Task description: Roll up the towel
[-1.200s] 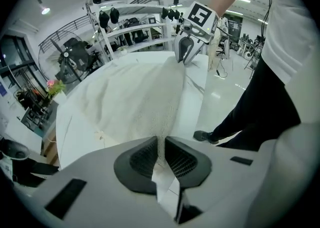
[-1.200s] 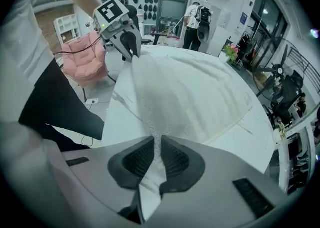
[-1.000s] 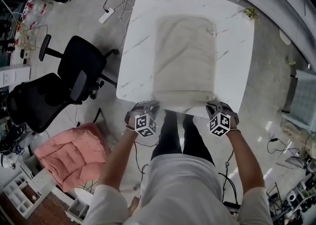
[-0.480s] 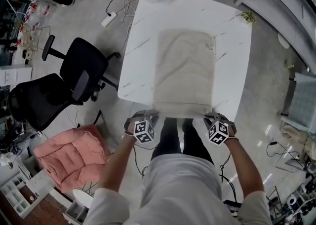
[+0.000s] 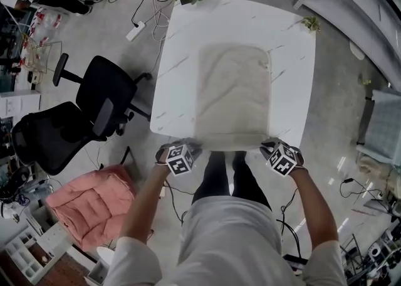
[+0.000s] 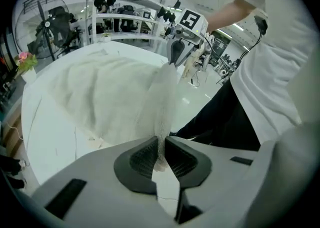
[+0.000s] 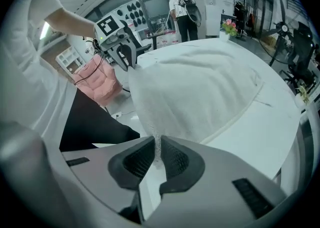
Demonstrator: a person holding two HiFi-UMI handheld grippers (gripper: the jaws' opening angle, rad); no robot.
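Towel [image 5: 234, 93] lies flat on the bench [image 5: 172, 71], long axis running away from the person, near hem at the bench edge. Left claw [image 6: 161, 156] is clamped on the near-left corner with a thin pinch, and the fabric rises from the pads in a ridge. Right claw [image 7: 157, 156] is on the near-right corner, terry pressed between the pads, but its jaws are opening a touch. Both point steeply down, one per corner, so the hem lifts evenly and is held taut between them. My read: this sets up the first turn-over; nothing is rolled yet. Risk: the right corner slips out and the roll starts skewed.
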